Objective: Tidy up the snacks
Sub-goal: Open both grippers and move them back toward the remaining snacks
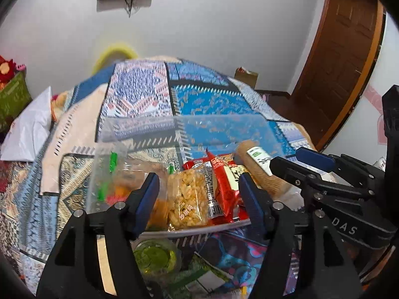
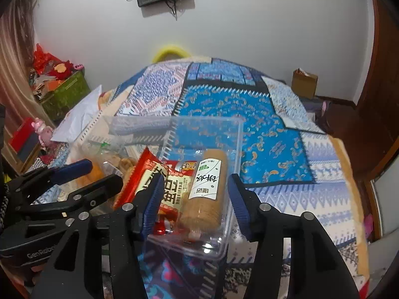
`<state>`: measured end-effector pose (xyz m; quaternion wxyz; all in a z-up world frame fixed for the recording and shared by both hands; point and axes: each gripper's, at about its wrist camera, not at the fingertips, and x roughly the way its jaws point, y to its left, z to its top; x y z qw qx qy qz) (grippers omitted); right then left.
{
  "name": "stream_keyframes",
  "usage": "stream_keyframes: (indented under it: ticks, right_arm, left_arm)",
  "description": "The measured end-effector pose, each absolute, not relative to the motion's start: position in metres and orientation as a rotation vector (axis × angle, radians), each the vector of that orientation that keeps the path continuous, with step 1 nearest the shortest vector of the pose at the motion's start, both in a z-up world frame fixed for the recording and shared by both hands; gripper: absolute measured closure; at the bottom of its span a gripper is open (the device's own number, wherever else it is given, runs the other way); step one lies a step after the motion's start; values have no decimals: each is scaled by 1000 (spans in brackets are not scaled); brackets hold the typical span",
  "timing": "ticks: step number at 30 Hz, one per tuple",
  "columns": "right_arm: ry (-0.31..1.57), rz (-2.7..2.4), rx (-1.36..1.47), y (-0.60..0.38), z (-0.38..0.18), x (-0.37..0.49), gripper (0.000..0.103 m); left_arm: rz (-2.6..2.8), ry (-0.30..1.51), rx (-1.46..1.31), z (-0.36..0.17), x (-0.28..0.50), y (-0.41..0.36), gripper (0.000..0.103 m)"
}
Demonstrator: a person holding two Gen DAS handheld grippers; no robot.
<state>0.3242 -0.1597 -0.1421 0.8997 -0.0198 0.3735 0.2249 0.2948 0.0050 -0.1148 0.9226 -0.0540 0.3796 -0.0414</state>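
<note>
A clear plastic box (image 1: 139, 129) (image 2: 234, 134) stands on the patterned bedspread and holds several snacks: a rice-crisp bar (image 1: 189, 196), red packets (image 1: 224, 177) (image 2: 149, 177) and a roll of round biscuits (image 1: 261, 169) (image 2: 209, 189). My left gripper (image 1: 197, 199) is open, its fingers straddling the rice-crisp bar at the box's near rim. My right gripper (image 2: 195, 199) is open, its fingers on either side of the biscuit roll at the box's right end. Each gripper also shows in the other's view (image 1: 299, 162) (image 2: 82, 174).
A green jelly cup (image 1: 154, 256) and other wrappers (image 1: 224, 261) lie on the bedspread (image 2: 274, 137) in front of the box. A white bag (image 1: 27, 129) lies at the left. A cardboard box (image 2: 304, 82) and a wooden door (image 1: 341, 57) are at the right.
</note>
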Motion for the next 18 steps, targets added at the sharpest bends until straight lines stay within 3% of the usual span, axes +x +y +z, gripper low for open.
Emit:
stream_keyframes:
  ticks: [6, 9, 11, 18]
  right_arm:
    - [747, 490, -22, -165, -123, 299, 52]
    - [736, 510, -19, -164, -116, 282, 47]
    - [728, 522, -26, -161, -115, 267, 42]
    - [784, 568, -41, -144, -134, 229, 42]
  left_arm:
    - [-79, 745, -109, -90, 259, 16, 36]
    - [-70, 740, -102, -85, 238, 24, 35]
    - [-61, 739, -96, -85, 224, 30, 34]
    - [-17, 796, -103, -109, 182, 57, 33]
